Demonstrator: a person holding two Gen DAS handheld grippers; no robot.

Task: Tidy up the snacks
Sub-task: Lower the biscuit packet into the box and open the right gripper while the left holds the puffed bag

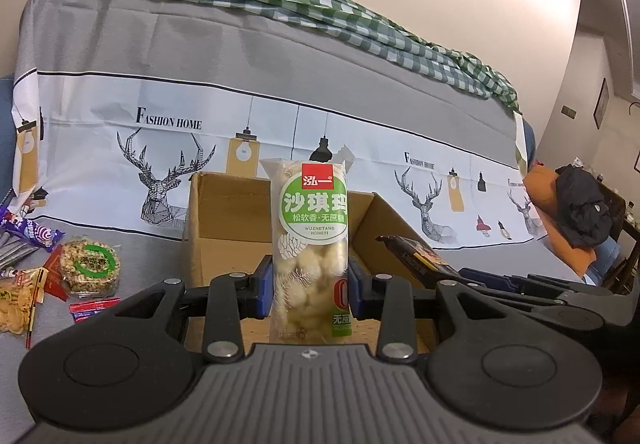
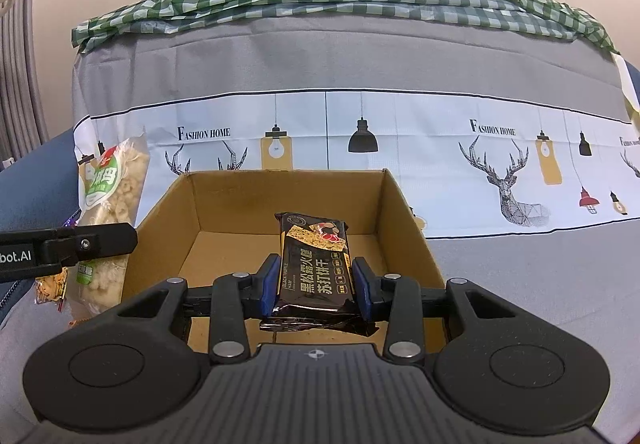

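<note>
Both tools are loaded right now. My left tool (image 1: 311, 286) is clamped on the sachima pack (image 1: 309, 244), held upright, with the box (image 1: 224, 211) just ahead of it. My right tool (image 2: 316, 284) grips the black cracker pack (image 2: 316, 264) over the box's (image 2: 404, 228) open top. The box floor looks bare as far as I can see (near wall hidden), so nothing's dropped in yet. Still left: a round peanut cake (image 1: 90, 266) and other wrappers (image 1: 24, 276), off to the left tool's left.

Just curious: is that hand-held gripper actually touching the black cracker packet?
Touching. In the right wrist view, the right hand-held gripper has both blue pads pressed against the sides of the black cracker packet.
</note>
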